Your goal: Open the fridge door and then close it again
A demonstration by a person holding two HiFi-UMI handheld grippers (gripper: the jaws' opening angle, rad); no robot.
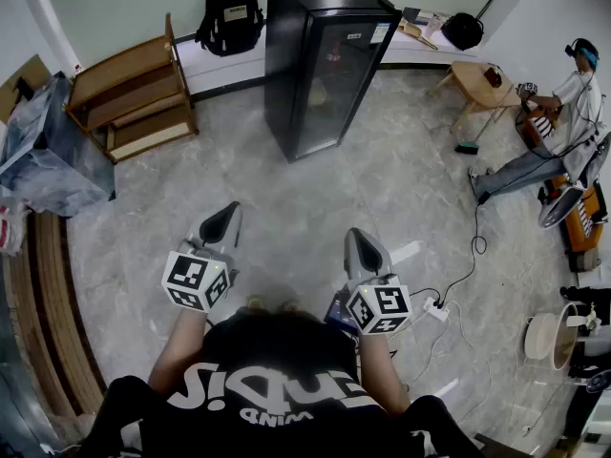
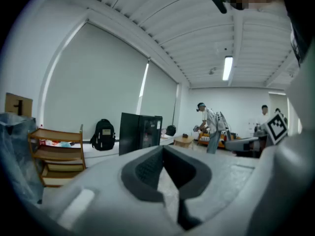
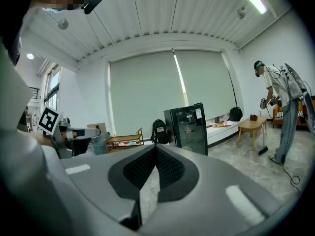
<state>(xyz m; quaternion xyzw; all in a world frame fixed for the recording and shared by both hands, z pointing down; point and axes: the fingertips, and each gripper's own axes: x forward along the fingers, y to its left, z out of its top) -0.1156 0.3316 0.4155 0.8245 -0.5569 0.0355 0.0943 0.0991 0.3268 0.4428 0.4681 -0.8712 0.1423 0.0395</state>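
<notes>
Head view: left gripper [image 1: 227,216] sits lower centre-left and right gripper [image 1: 361,241] lower centre-right. Both are held out over the stone floor [image 1: 286,179], side by side but apart, with their tips aimed at the top of the frame. The person's arms and dark printed shirt fill the bottom edge. Left gripper view: jaws closed, pads meeting at the tip, nothing between them. Right gripper view: same, jaws together and empty. Neither gripper touches anything. The fridge [image 1: 320,65] is upper centre in the head view: black, upright, with a glass door that sits flush, so shut. It is well apart from both grippers, with bare floor between. In the left gripper view it shows just left of centre above the jaw tip, and in the right gripper view just right of centre. It stands against a low white ledge [image 1: 215,60] running along the back wall. A black backpack [image 1: 229,15] sits on that ledge just left of the fridge. A wooden shelf [image 1: 134,93] is on the floor further left, in the upper left of the frame. A crumpled plastic bag [image 1: 48,151] lies at the left edge beside it. A small wooden table [image 1: 482,82] is upper right, with a broom [image 1: 468,146] near its leg. A person [image 1: 563,132] is at the right edge just past the table. A white power strip [image 1: 437,308] with a black cable lies on the floor to the right of the right gripper.
</notes>
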